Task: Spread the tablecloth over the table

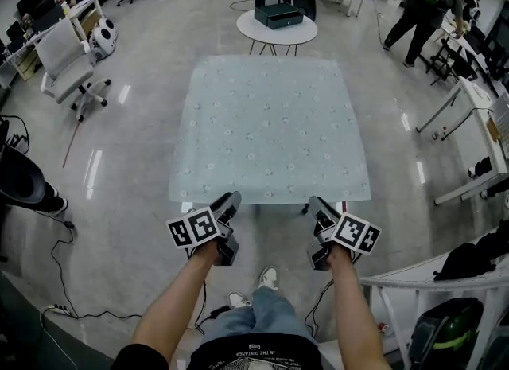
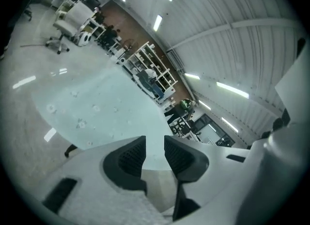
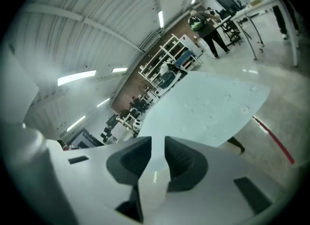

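The tablecloth (image 1: 270, 126) is being carried flat by the worktop (image 1: 187, 206), with all its edges overhanging. The left gripper (image 1: 227, 204) and right gripper (image 1: 321, 208) are being held just beside its near hem, jaws slightly apart and nothing gripped.

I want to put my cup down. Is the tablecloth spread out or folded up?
Spread out: the tablecloth lies flat and smooth, with all four edges showing and no folds.

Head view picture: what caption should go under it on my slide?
A pale blue patterned tablecloth lies spread out, with the left gripper and right gripper open at its near edge.
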